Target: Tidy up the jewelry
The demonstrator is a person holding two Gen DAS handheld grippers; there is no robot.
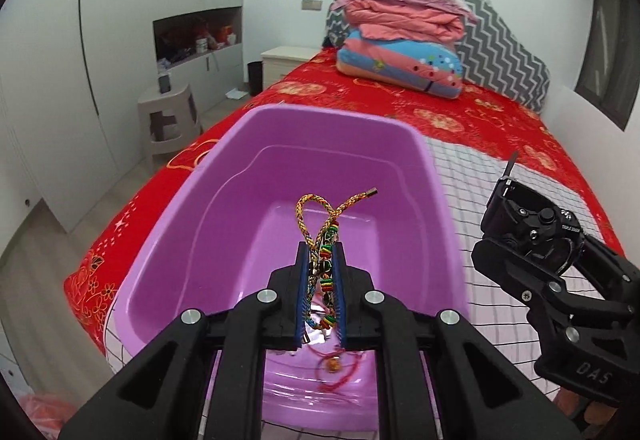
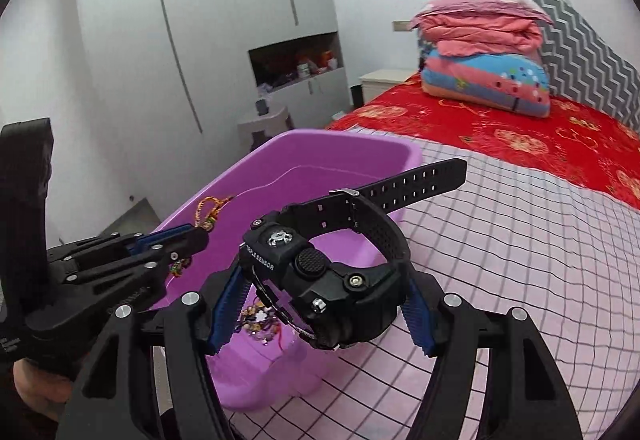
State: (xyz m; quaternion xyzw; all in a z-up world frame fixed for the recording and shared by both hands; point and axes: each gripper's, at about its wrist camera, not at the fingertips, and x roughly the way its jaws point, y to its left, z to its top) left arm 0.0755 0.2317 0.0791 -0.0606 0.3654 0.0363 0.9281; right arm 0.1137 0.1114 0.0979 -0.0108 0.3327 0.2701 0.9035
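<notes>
My left gripper (image 1: pixel 320 254) is shut on a braided multicoloured bracelet (image 1: pixel 324 212) with beads, whose loop sticks up past the fingertips. It hangs over the open purple tub (image 1: pixel 224 216). A red string bracelet (image 1: pixel 336 368) lies on the tub's bottom. My right gripper (image 2: pixel 326 292) clamps a black digital watch (image 2: pixel 308 268) by its case, the strap pointing up and right, beside the tub (image 2: pixel 352 148). In the right wrist view the left gripper (image 2: pixel 200 236) and its bracelet (image 2: pixel 212 208) show at the left. More small jewelry (image 2: pixel 260 320) lies in the tub.
The tub stands on a pink checked cloth (image 2: pixel 500 260) spread over a bed with a red sheet (image 1: pixel 440 112). Folded quilts (image 1: pixel 404 36) are stacked at the bed's head. A grey stool (image 1: pixel 168 116) and white wardrobes (image 1: pixel 80 60) stand left of the bed.
</notes>
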